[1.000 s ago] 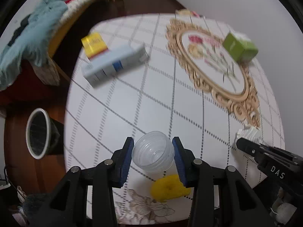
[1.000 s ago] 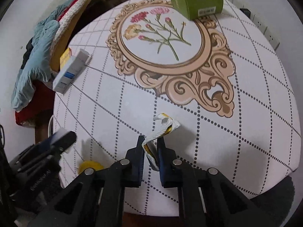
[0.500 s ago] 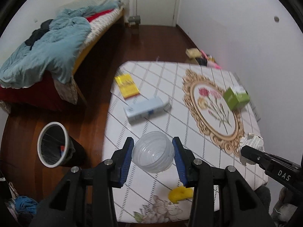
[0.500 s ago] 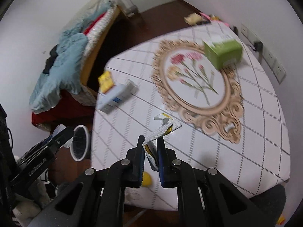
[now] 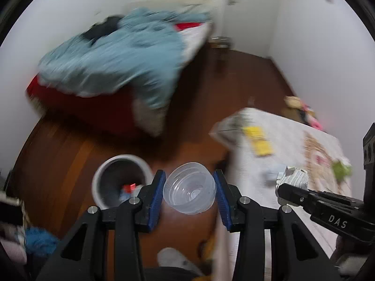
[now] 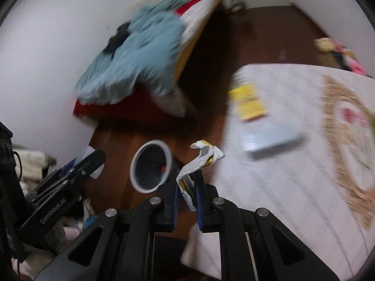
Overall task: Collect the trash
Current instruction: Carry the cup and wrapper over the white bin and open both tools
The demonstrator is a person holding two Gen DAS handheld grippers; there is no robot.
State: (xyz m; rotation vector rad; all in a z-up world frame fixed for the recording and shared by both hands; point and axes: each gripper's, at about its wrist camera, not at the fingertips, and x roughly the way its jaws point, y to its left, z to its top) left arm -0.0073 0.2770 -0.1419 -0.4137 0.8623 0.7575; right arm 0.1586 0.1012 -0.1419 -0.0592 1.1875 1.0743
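My left gripper (image 5: pixel 189 188) is shut on a clear plastic cup (image 5: pixel 189 190), its mouth facing the camera, above the wooden floor just right of a round white-rimmed trash bin (image 5: pixel 121 182) holding some rubbish. My right gripper (image 6: pixel 186 187) is shut on a crumpled white and yellow wrapper (image 6: pixel 201 161), which sticks up past the fingertips, just right of the bin (image 6: pixel 151 166). The right gripper (image 5: pixel 290 189) with its wrapper shows at the right of the left wrist view. At the left of the right wrist view is the left gripper (image 6: pixel 86 161).
A table (image 6: pixel 293 164) with a white dotted cloth lies at the right, carrying a yellow packet (image 6: pixel 248 103), a pale blue box (image 6: pixel 271 135) and a green box (image 5: pixel 341 169). A bed (image 5: pixel 117 63) with a light blue blanket stands beyond the floor. Clothes lie at lower left.
Both grippers have swung left off the table and risen, carrying the cup and the wrapper. The bin now lies close to both sets of fingertips. The view is blurred by motion.
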